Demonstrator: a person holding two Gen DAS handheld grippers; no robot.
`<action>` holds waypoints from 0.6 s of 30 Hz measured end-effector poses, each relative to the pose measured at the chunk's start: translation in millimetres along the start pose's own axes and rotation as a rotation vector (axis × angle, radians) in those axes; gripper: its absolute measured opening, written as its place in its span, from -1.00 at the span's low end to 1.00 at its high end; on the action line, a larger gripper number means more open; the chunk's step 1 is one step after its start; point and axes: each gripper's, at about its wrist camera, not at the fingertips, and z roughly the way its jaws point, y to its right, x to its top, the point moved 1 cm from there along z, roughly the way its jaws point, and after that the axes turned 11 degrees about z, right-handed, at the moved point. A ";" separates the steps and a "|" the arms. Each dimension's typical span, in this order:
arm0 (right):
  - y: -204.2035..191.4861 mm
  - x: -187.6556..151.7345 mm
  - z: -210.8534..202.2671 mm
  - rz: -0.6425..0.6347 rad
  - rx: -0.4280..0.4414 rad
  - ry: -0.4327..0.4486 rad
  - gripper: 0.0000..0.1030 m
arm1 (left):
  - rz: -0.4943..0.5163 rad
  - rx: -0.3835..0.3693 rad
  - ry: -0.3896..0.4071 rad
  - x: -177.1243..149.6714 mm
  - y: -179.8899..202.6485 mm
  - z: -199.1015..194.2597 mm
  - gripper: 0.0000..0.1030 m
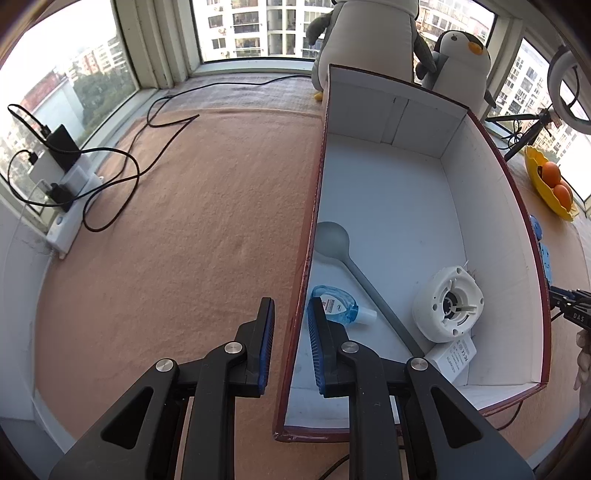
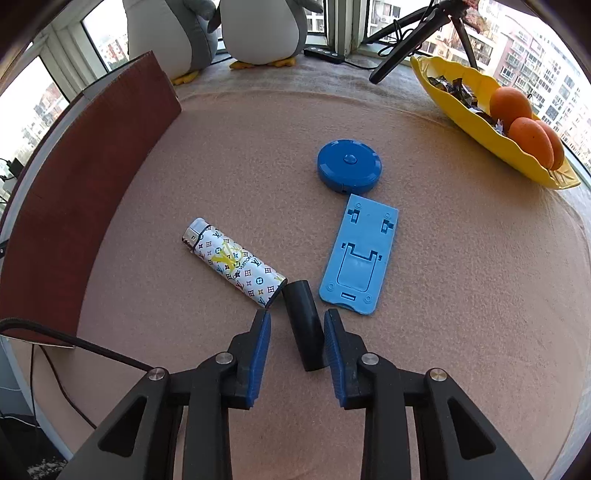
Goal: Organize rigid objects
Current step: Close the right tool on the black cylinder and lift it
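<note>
My left gripper [image 1: 291, 325] straddles the left wall of a white box with a dark red outside [image 1: 487, 206]. Its jaws stand a little apart, with a gap on each side of the wall. A grey spoon [image 1: 332, 236], a blue bottle [image 1: 336, 304], a white round device [image 1: 447, 306] and a white adapter [image 1: 456, 356] lie inside. My right gripper [image 2: 297, 332] points down at the mat with a black cylinder [image 2: 303, 325] between its jaws. The right pad is against the cylinder and the left pad is clear of it. A patterned lighter [image 2: 232, 260], a blue phone stand [image 2: 360, 254] and a blue round tape measure [image 2: 349, 164] lie beyond.
Two plush penguins [image 2: 258, 33] stand by the window behind the box. A yellow dish with oranges [image 2: 480, 122] sits at the right, beside a tripod [image 2: 406, 48]. A power strip with chargers and looping black cables [image 1: 70, 192] lies at the mat's left edge.
</note>
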 end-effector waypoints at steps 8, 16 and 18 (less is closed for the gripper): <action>14.2 -2.9 -0.6 0.079 0.031 0.017 -0.71 | -0.005 0.010 0.003 0.6 -0.7 -1.2 -0.67; 26.5 -4.4 -33.3 0.155 0.008 0.141 -0.71 | -0.003 0.016 0.007 1.5 -0.5 -1.7 -0.67; 21.8 -1.7 -45.4 0.157 0.003 0.187 -0.71 | -0.004 0.015 0.007 1.7 -0.4 -1.6 -0.67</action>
